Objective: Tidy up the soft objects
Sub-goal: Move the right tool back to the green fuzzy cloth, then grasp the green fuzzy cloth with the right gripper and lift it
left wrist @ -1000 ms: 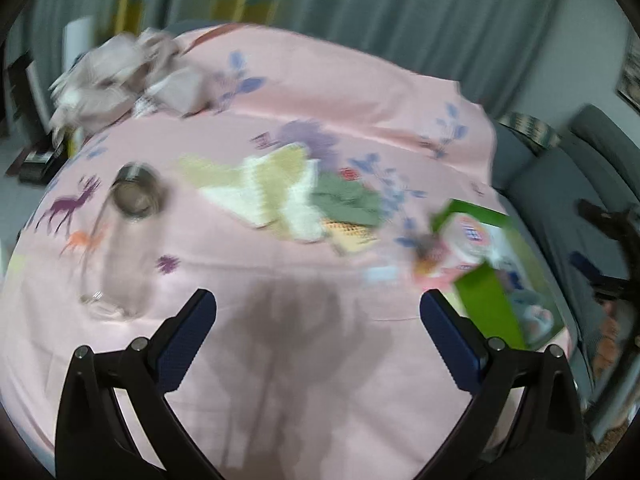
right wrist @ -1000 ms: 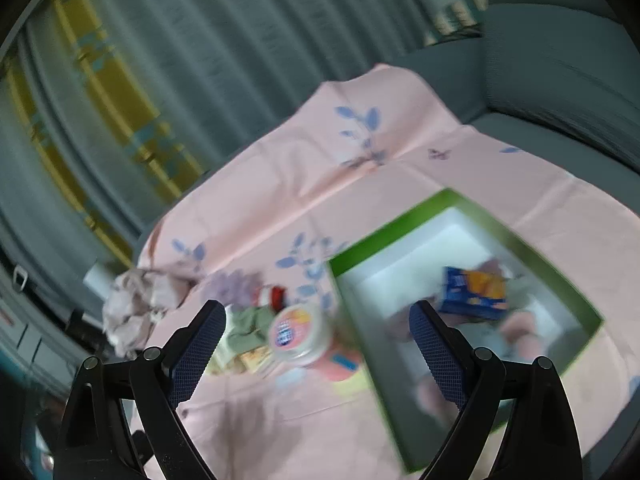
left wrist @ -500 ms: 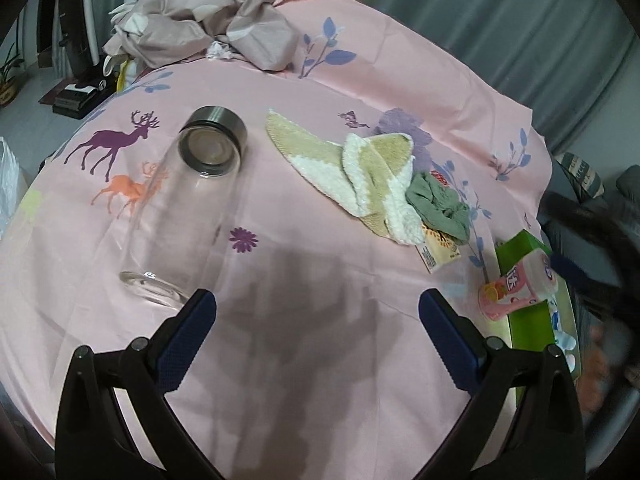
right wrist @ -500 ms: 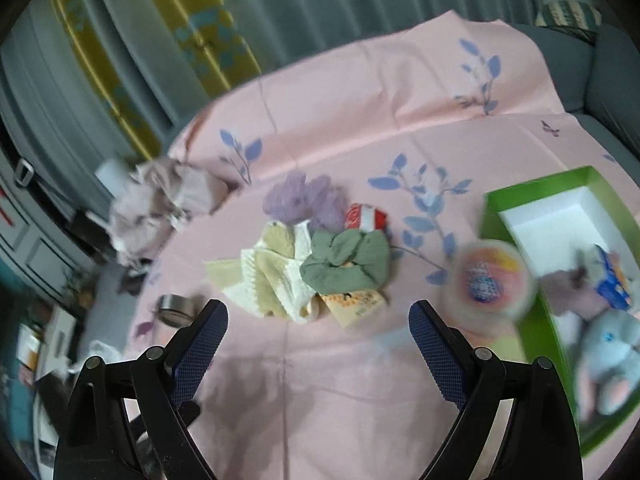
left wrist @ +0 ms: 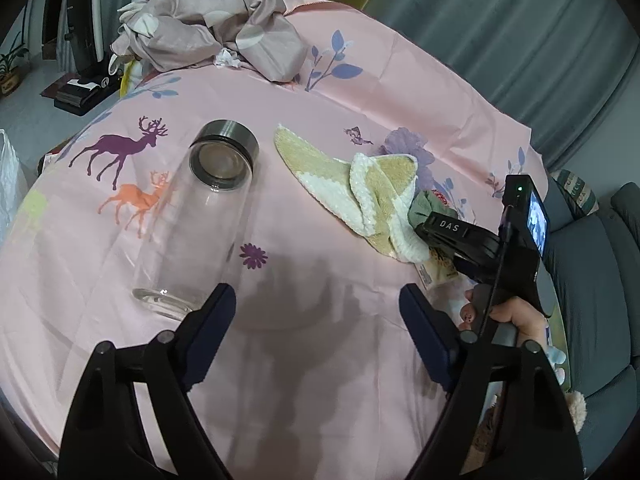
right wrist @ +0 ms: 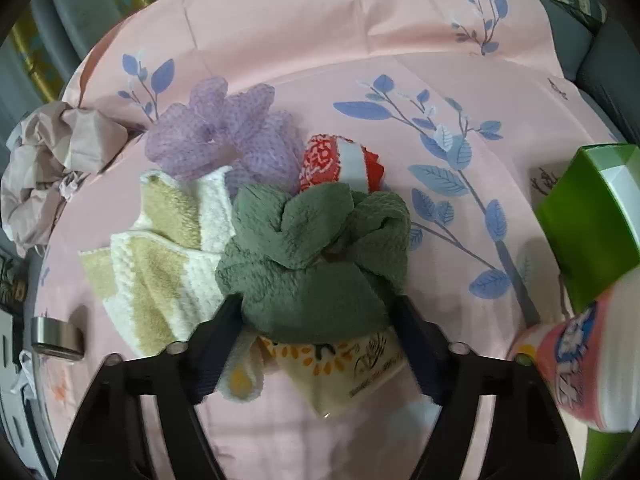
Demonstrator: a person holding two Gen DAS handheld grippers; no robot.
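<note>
Both claws are closing: we hold our left gripper (left wrist: 316,312) empty over bare cloth by the glass bottle (left wrist: 192,228) (out of the way), while our right gripper (right wrist: 318,320) straddles the green scrunchie (right wrist: 316,256), jaws not yet pressing.

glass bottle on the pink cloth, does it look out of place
Yes. The glass bottle lies tipped on its side on the pink cloth, a hard item beside the towel.
</note>
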